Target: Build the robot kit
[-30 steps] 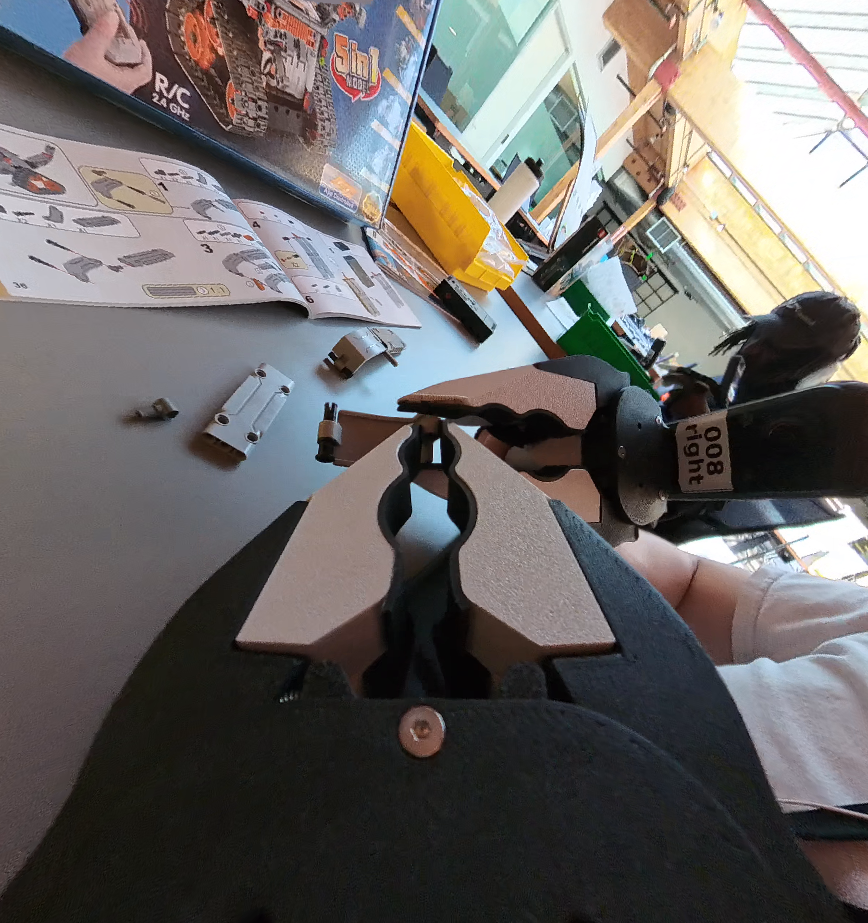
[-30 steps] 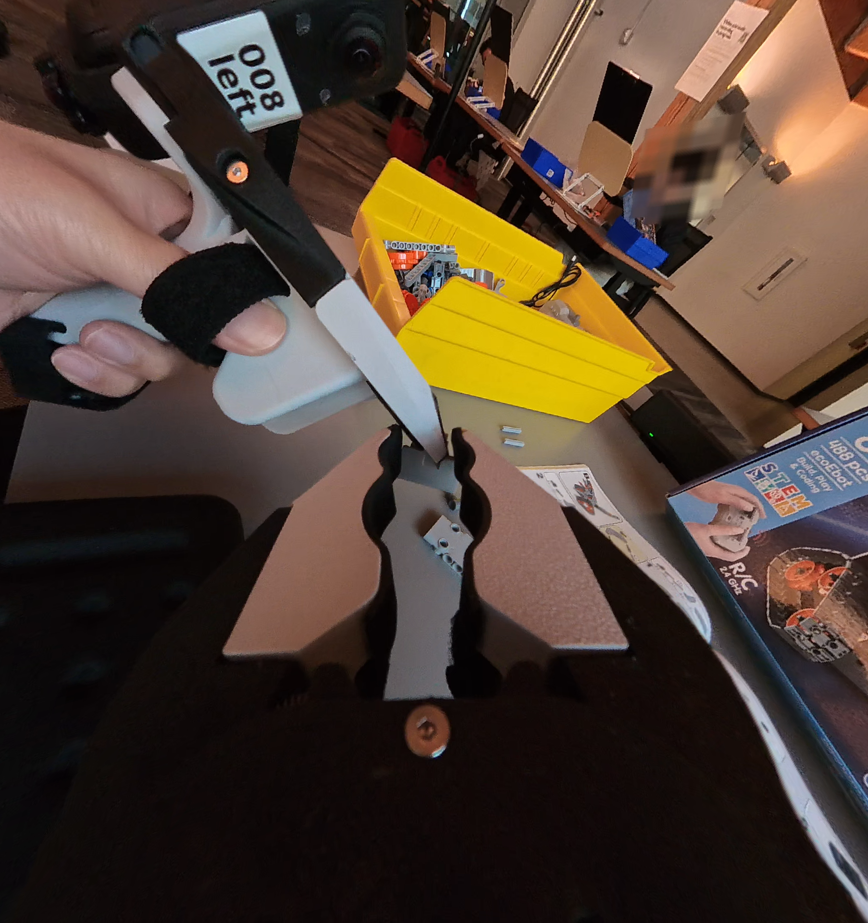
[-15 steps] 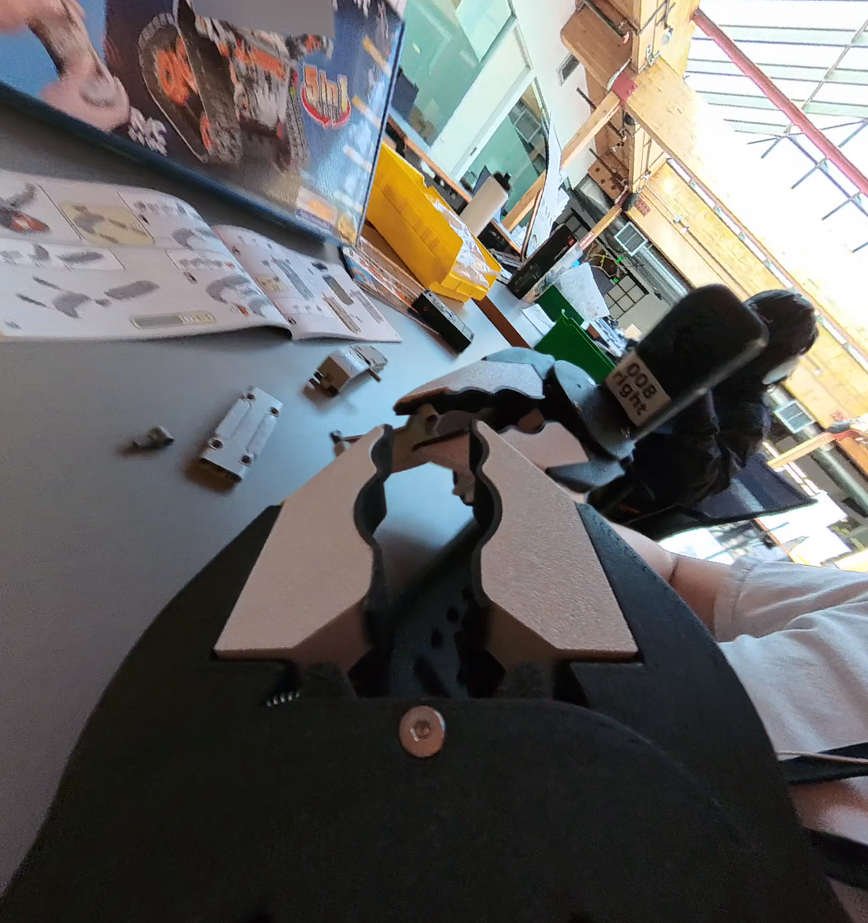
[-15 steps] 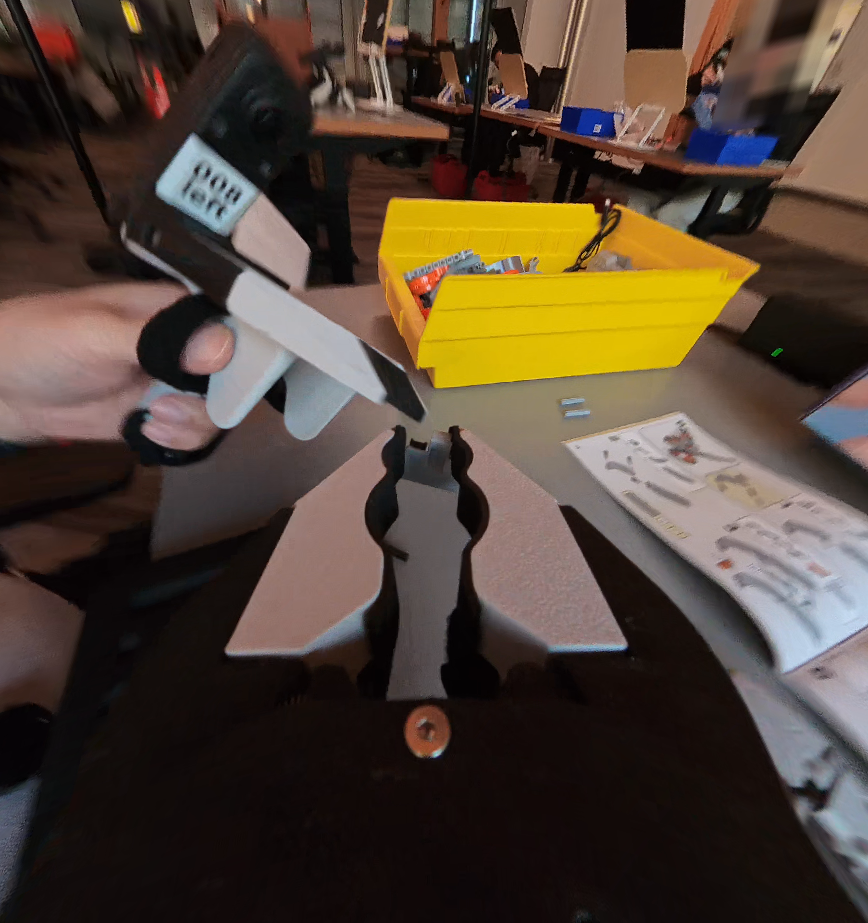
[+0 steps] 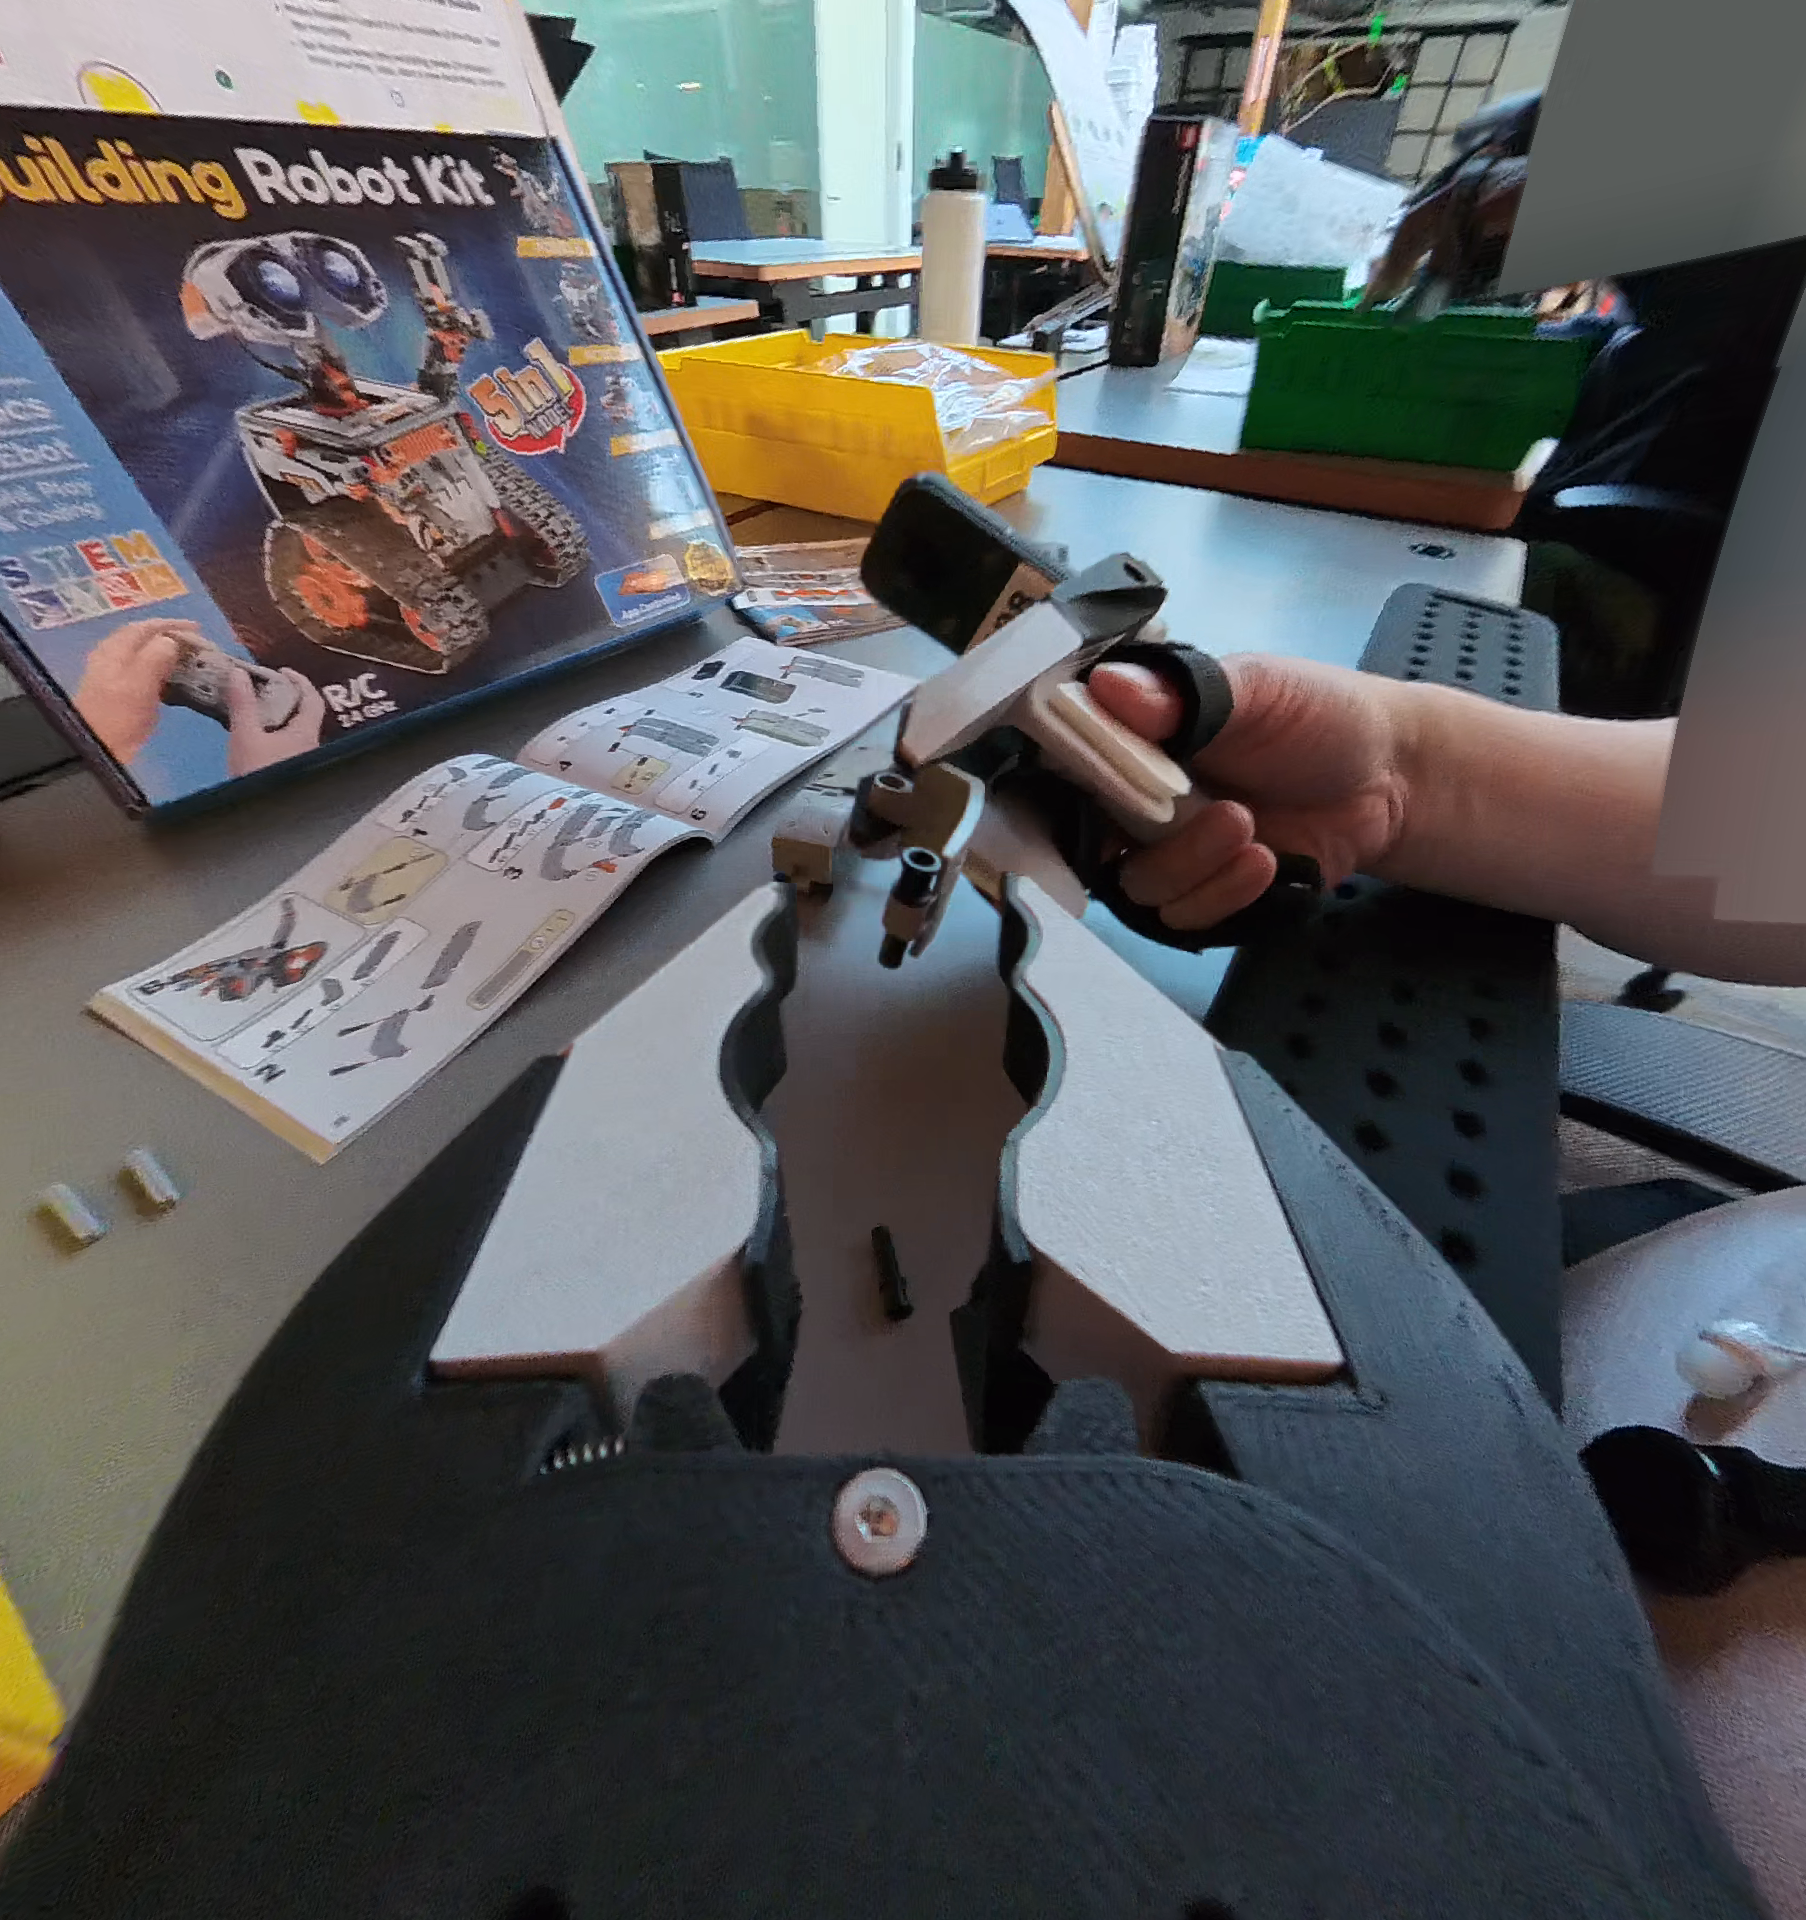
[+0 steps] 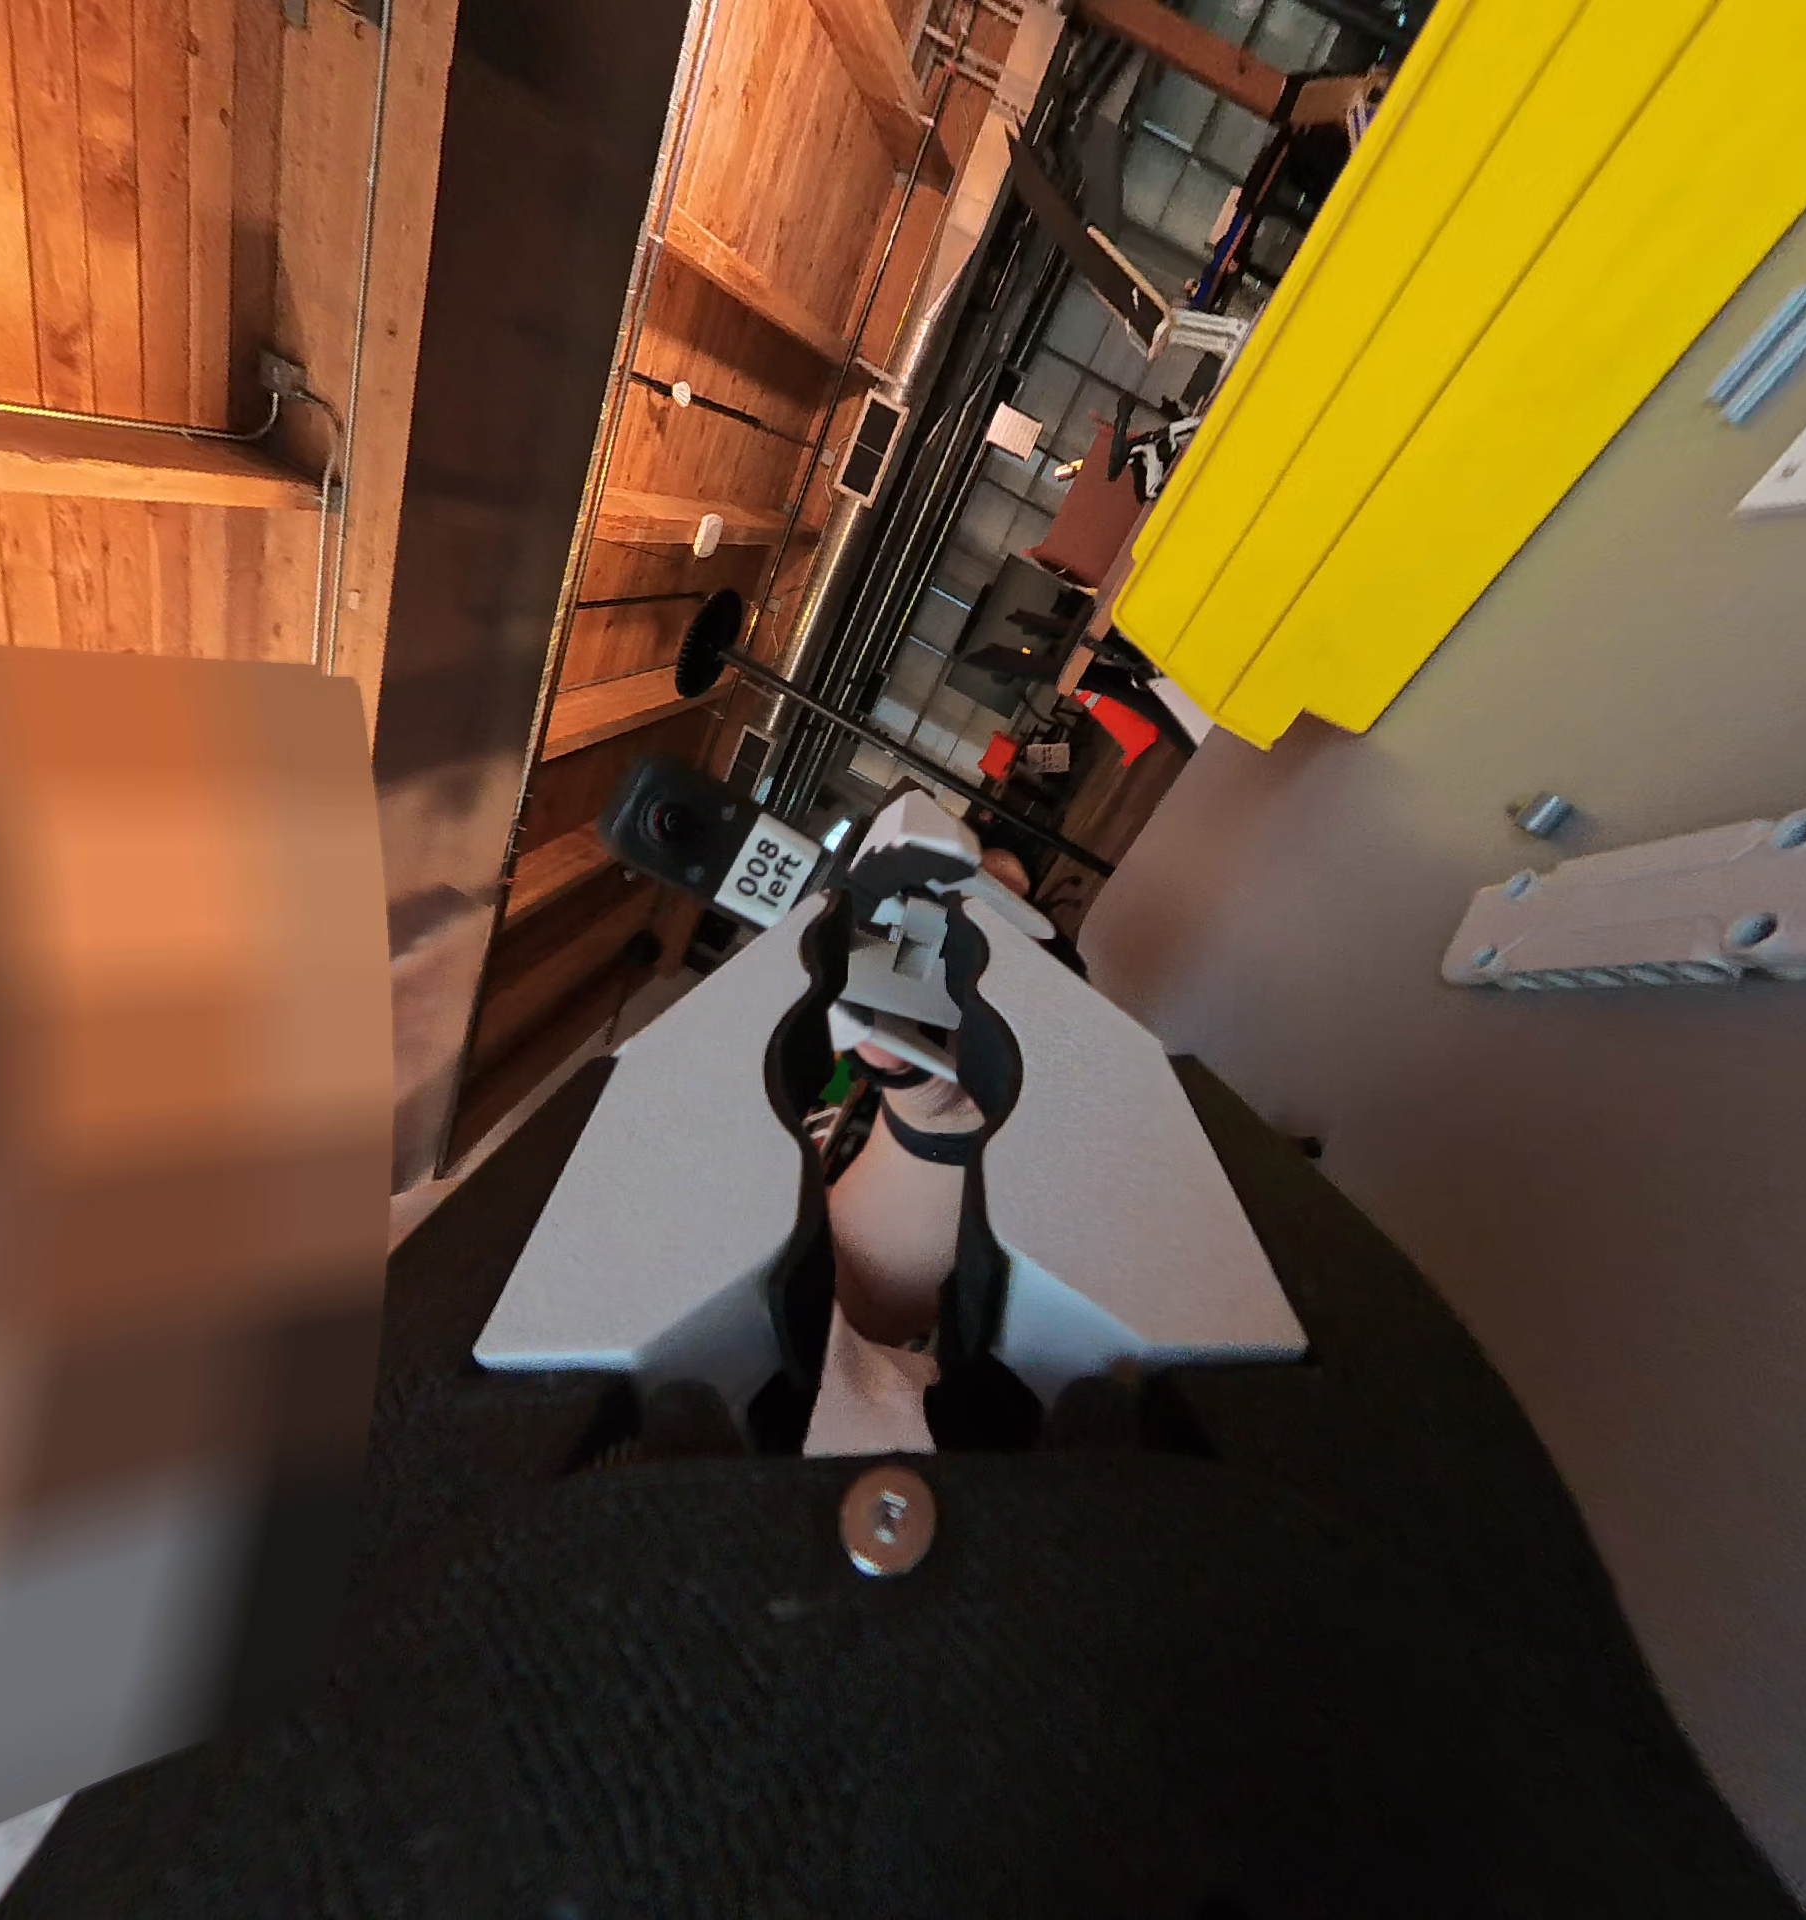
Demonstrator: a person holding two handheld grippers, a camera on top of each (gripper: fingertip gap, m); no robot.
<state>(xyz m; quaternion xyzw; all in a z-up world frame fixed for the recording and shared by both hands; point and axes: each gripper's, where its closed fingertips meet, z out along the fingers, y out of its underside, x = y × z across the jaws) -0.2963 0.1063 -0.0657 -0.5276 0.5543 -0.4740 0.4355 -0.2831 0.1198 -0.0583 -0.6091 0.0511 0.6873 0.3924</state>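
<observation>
Left wrist view shows the left gripper (image 5: 894,891) with its jaws spread wide and nothing between them; through the gap a small black pin (image 5: 891,1273) lies loose on the grey tabletop (image 5: 203,1351). At lower left sit two pale pegs (image 5: 109,1195), side by side. Just past the left fingertips, centre frame, the right gripper (image 5: 907,750) points down from a hand (image 5: 1263,779) entering from the right and pinches a grey angled piece (image 5: 925,836) with black pins, lifted clear of the tabletop. In the right wrist view its jaws are narrow, closed on that piece (image 6: 899,966). Another grey part (image 5: 807,844) lies just behind it. An open instruction booklet (image 5: 463,894) lies to the left, a blue kit box (image 5: 307,416) leans behind it at upper left, and a yellow bin (image 5: 826,436) stands farther back.
</observation>
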